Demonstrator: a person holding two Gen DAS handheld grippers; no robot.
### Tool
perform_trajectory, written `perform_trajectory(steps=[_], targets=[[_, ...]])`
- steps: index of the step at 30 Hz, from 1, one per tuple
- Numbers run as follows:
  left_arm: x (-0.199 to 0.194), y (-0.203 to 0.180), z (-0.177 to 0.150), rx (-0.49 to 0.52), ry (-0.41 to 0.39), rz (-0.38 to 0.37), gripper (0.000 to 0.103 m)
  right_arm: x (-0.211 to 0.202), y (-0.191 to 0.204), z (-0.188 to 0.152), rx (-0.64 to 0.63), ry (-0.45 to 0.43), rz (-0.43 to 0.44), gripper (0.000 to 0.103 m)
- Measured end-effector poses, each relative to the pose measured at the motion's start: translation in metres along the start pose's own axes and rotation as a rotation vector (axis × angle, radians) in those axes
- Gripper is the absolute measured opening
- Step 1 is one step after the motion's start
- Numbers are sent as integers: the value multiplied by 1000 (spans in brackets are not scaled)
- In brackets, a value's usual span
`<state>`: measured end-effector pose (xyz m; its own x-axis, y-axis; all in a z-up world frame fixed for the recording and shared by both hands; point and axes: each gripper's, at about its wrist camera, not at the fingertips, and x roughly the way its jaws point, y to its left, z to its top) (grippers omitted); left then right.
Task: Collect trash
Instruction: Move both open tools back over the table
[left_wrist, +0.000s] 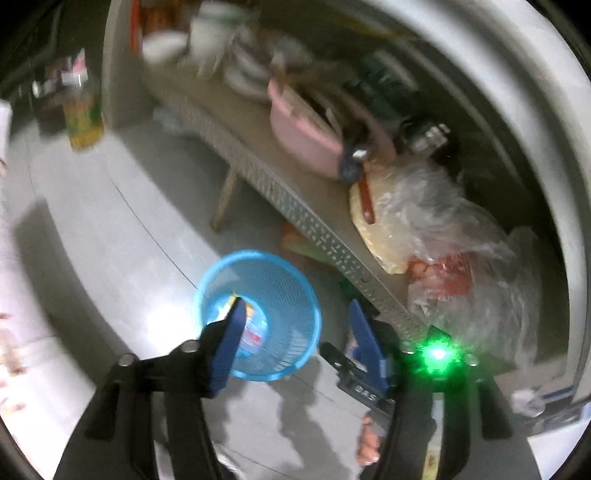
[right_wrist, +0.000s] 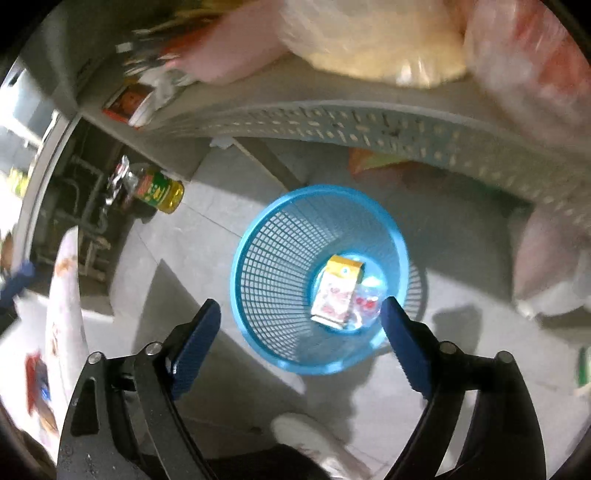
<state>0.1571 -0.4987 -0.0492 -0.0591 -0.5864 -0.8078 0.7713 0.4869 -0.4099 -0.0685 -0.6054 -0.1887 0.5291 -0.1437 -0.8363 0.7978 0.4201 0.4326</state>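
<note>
Below, both hand-held grippers, left (left_wrist: 295, 314) and right (right_wrist: 301, 308), spread empty over blue basket (right_wrist: 258, 258); carton (right_wrist: 338, 291) print perhaps unreadable.

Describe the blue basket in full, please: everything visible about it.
The basket is a round, light-blue plastic mesh bin with a solid rim, tapering to a smaller base. It stands upright on the pale tiled floor beside the table, apparently touching nothing else. Inside lie a small carton and a crumpled clear wrapper.
</note>
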Motion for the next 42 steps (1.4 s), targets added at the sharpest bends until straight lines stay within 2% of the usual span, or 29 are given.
perform_trajectory(steps=[2, 4, 9, 13, 17, 22, 29, 37, 42], targets=[[-33, -6, -13, 47, -60, 20, 68, -20, 13, -12, -71, -43, -43, 93], [-63, -10, -27, 63, -105, 23, 80, -37, 25, -22, -137, -79, -90, 95], [-136, -1, -71, 20, -232, 20, 97, -79, 64, -43, -308, -175, -178, 95], [-171, 12, -108, -3, -275, 49, 97, -108, 95, -56, -448, -267, -211, 95], [-209, 33, -149, -29, -302, 100, 97, -136, 125, -70, -559, -357, -193, 95], [-255, 64, -202, -91, -356, 150, 97, -154, 165, -88, -670, -379, -70, 95], [-308, 109, -254, -169, -427, 196, 97, -159, 218, -116, -748, -320, 157, 95], [-372, 163, -260, -170, -486, 344, 97, -142, 272, -143, -785, -124, 370, 95], [-387, 201, -251, -203, -447, 398, 97, -129, 290, -146, -738, 7, 483, 95]])
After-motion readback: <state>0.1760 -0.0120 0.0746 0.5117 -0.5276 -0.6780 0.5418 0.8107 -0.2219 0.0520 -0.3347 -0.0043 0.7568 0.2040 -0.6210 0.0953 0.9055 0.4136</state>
